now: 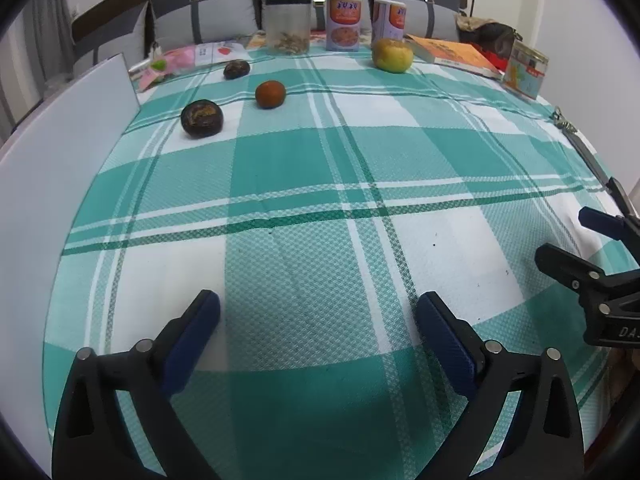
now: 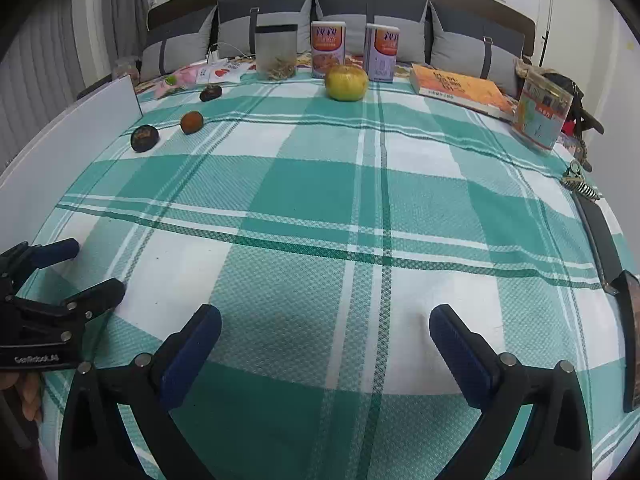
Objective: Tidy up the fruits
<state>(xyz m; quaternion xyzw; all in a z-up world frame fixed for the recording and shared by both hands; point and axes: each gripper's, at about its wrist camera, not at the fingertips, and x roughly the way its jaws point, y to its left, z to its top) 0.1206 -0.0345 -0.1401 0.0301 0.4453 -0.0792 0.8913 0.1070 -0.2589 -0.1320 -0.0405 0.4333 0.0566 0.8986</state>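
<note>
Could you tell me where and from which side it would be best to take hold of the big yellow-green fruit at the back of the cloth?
Grip the yellow-green fruit across its widest middle, coming from the front with the right gripper, which is open. The fruit is round and slightly flattened, and the two cartons close behind it probably leave little room from the rear.

Right tool [image 2: 325, 330] gapes over checked cloth [image 2: 320, 200].

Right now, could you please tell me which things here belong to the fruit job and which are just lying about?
Job: yellow fruit, orange fruit, near dark fruit, far dark fruit.
Lying about: jar, two cartons, book, white board.
</note>
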